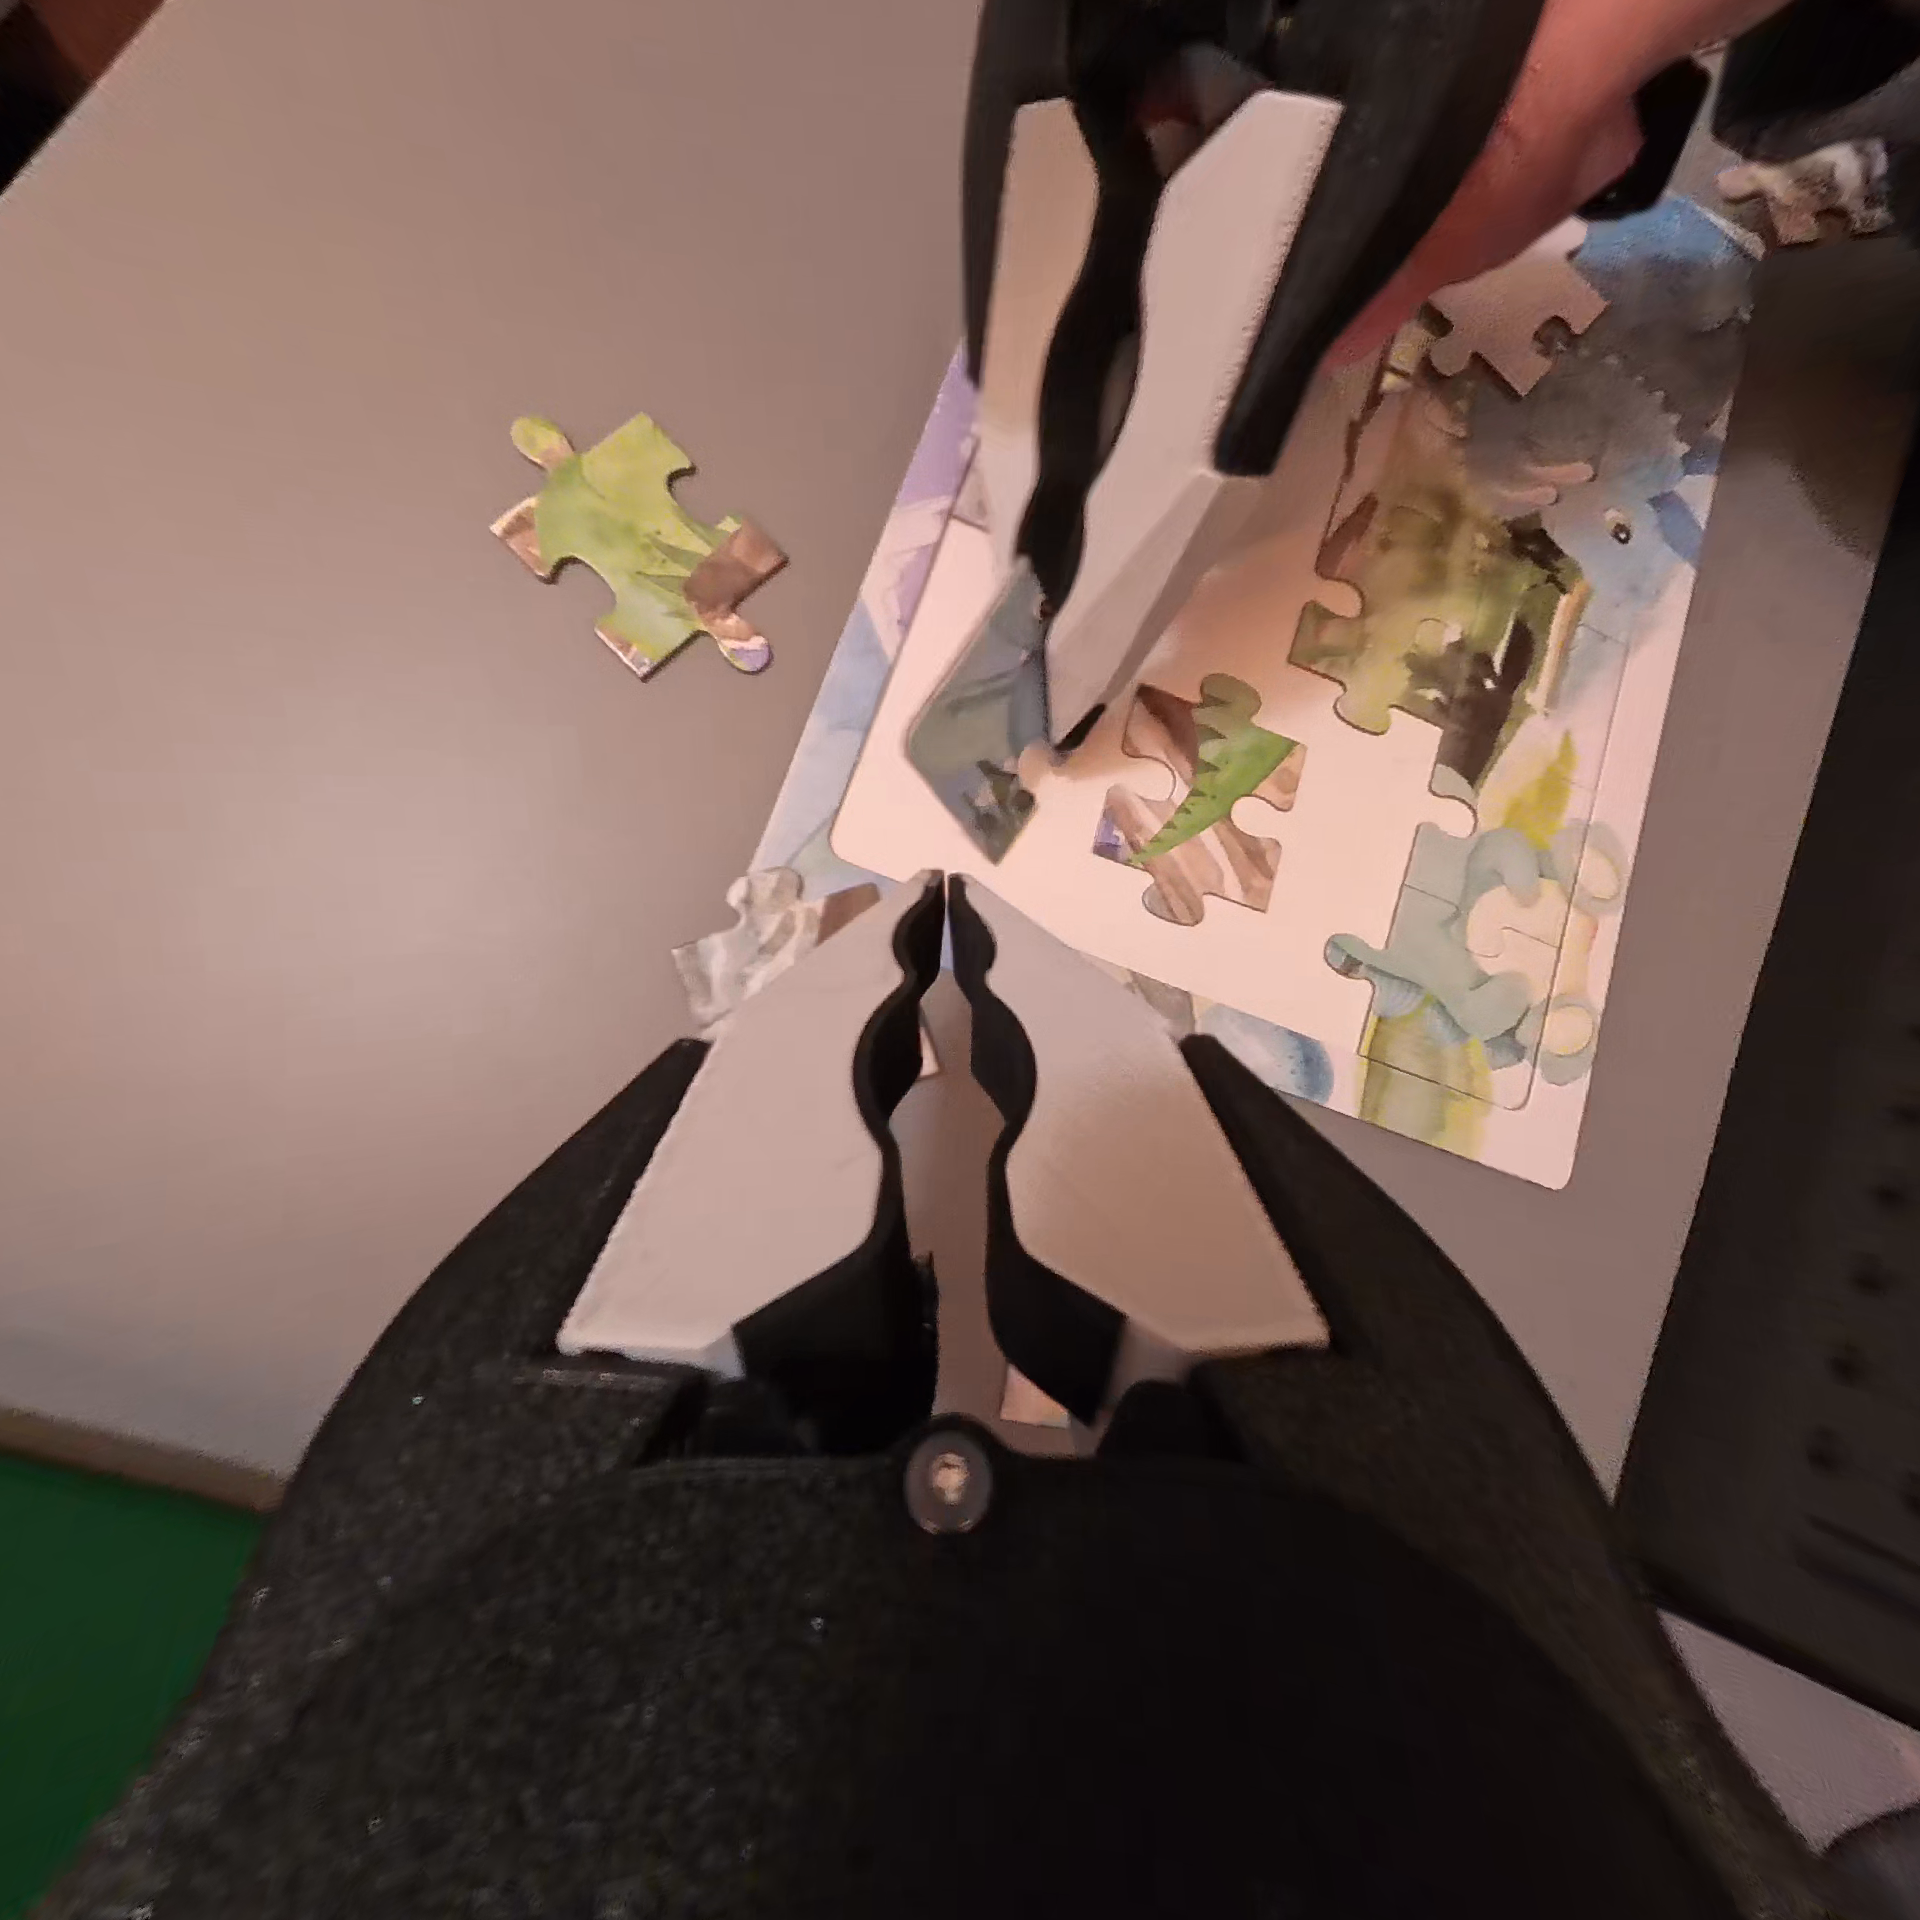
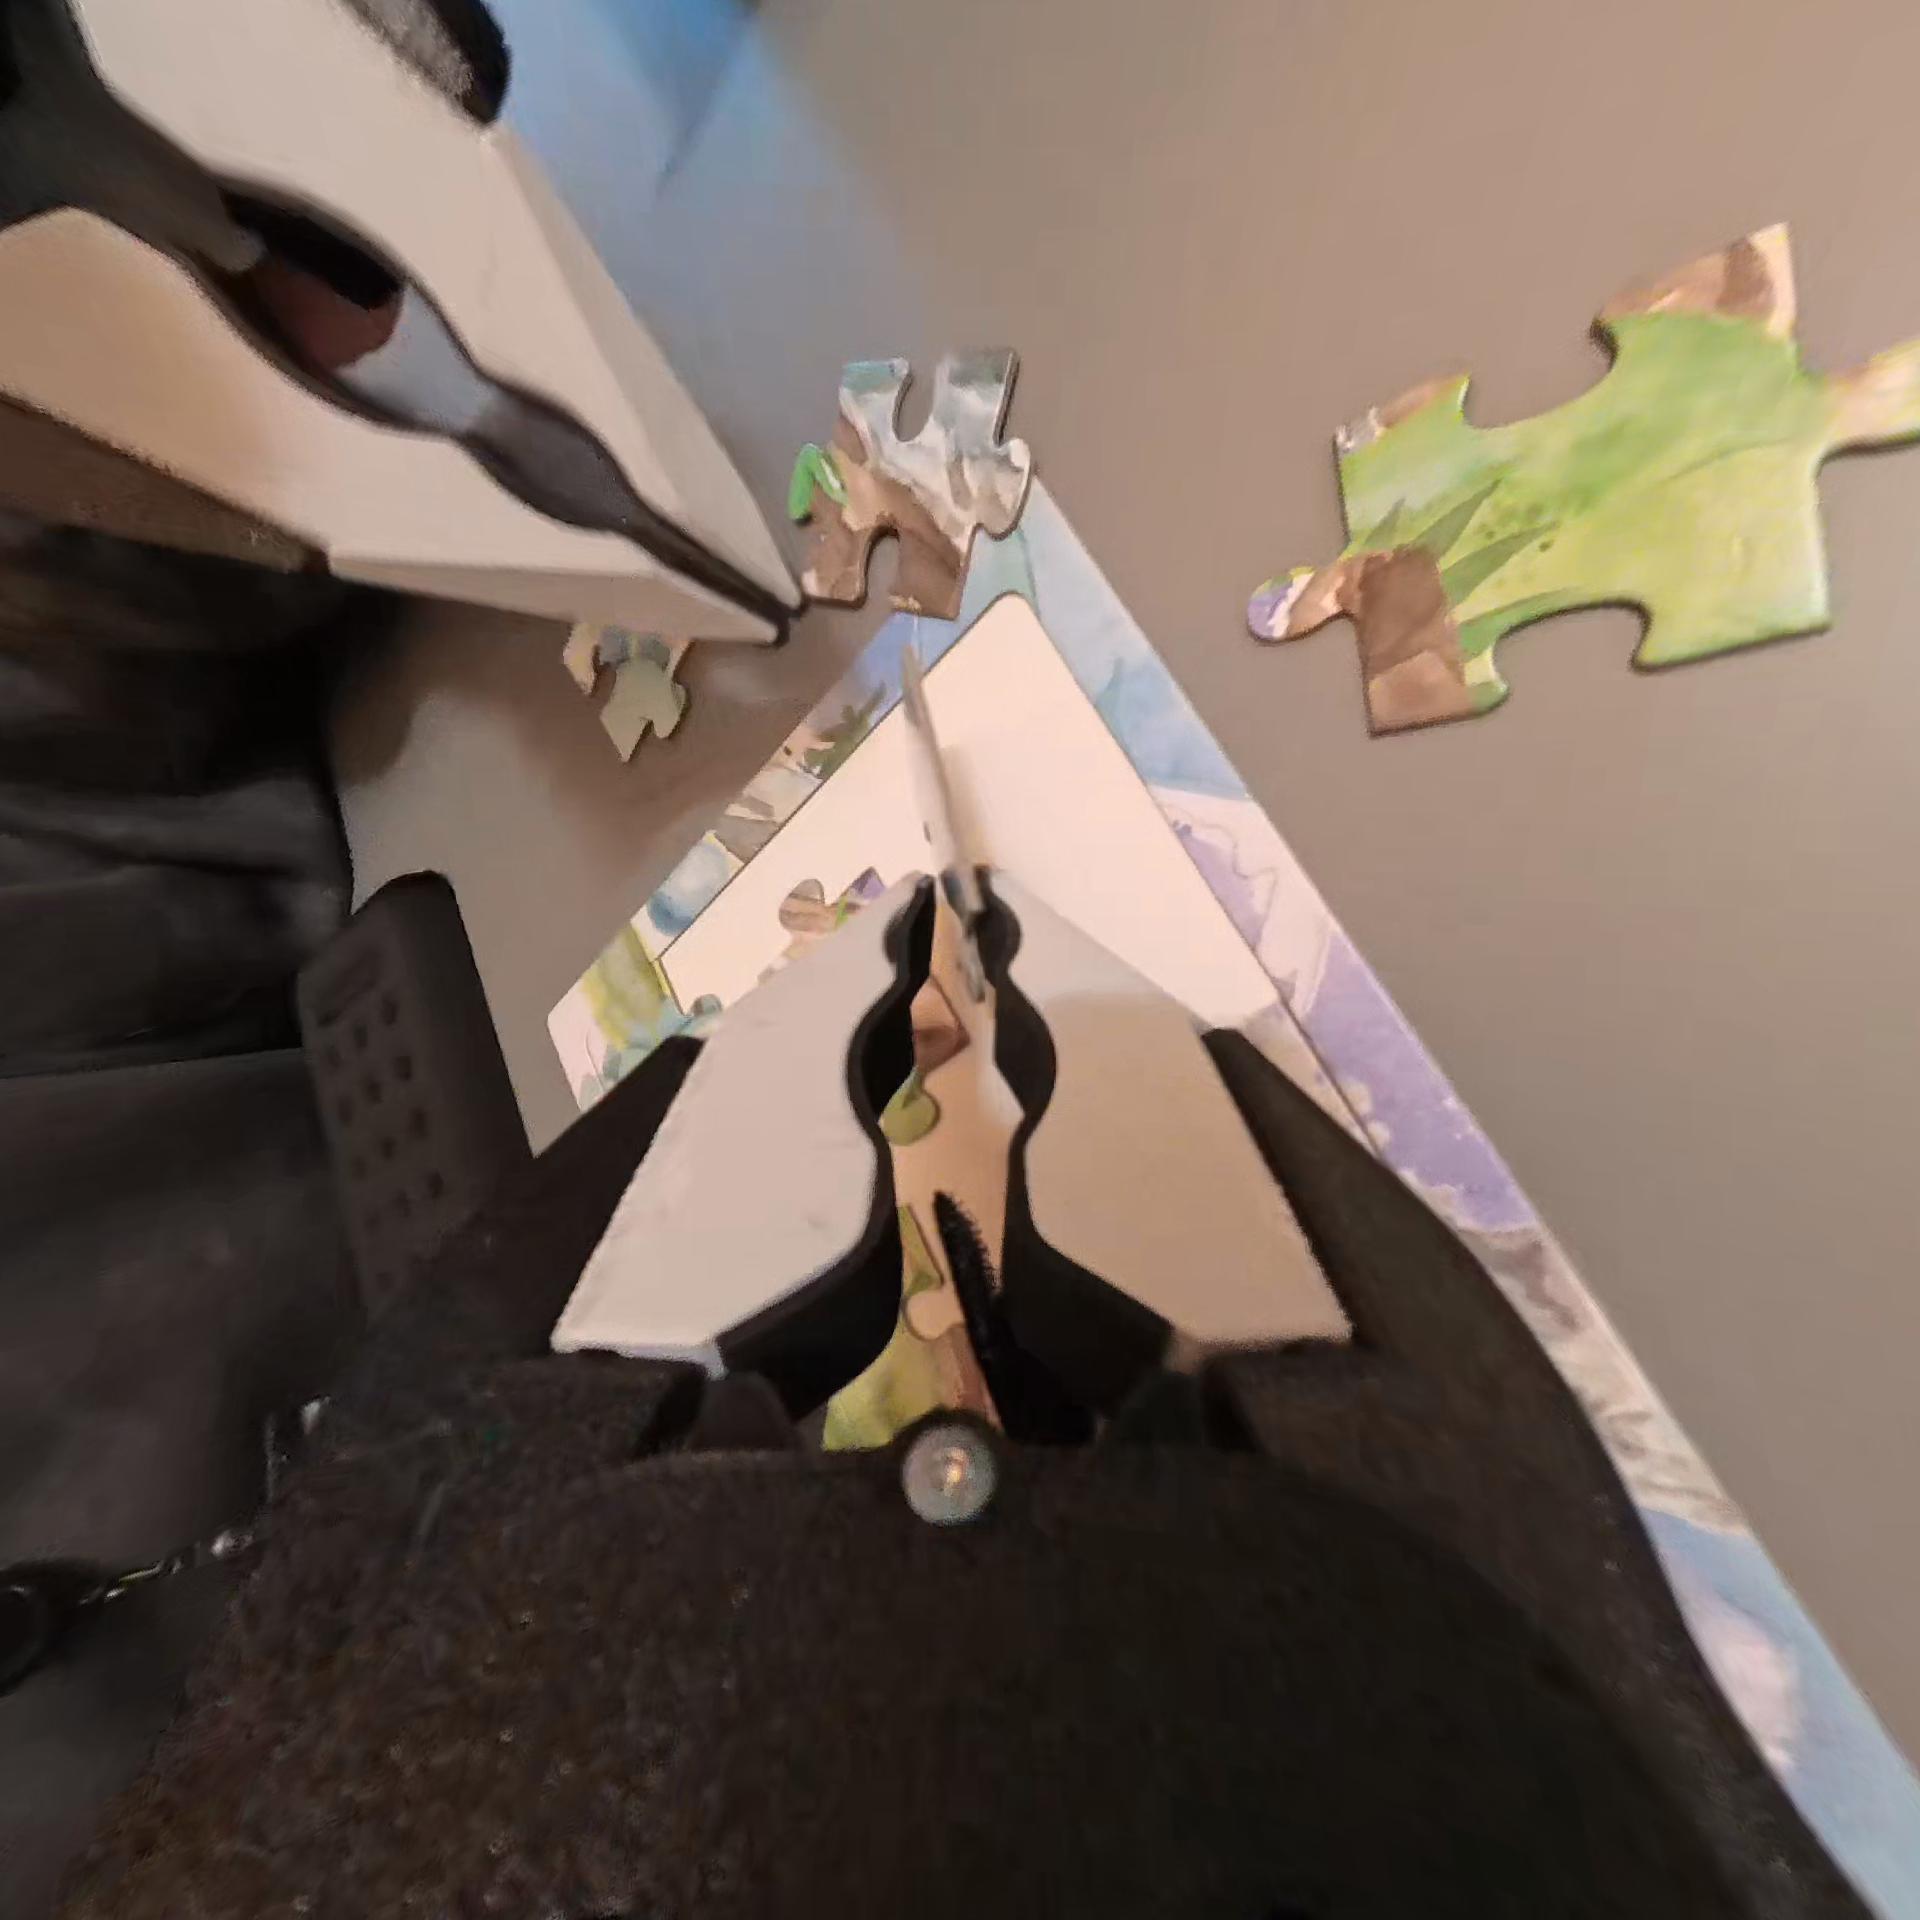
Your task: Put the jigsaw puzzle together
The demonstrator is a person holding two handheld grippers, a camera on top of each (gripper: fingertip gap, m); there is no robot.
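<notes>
The puzzle tray [image 1: 935, 831] lies on the grey table, with several pieces set in it, such as a green dinosaur piece [image 1: 1205, 810]. My right gripper [image 2: 951, 894] is shut on a grey-green puzzle piece [image 2: 940, 779], seen edge-on here. In the left wrist view that gripper [image 1: 1060, 717] holds the piece [image 1: 977, 727] tilted over the tray's near left corner. My left gripper [image 1: 940, 883] is shut and empty, just off the tray's corner, next to a grey-white piece [image 1: 748, 940]. It also shows in the right wrist view [image 2: 784, 613].
A loose green piece [image 1: 639, 545] lies on the table left of the tray, also in the right wrist view [image 2: 1600, 520]. A small pale piece [image 2: 629, 686] lies under the left gripper. Another loose piece [image 1: 1808, 187] lies beyond the tray. A black chair [image 1: 1818, 935] stands at the table's right edge. The tips of one gripper are about 5 centimetres away from the tips of the other.
</notes>
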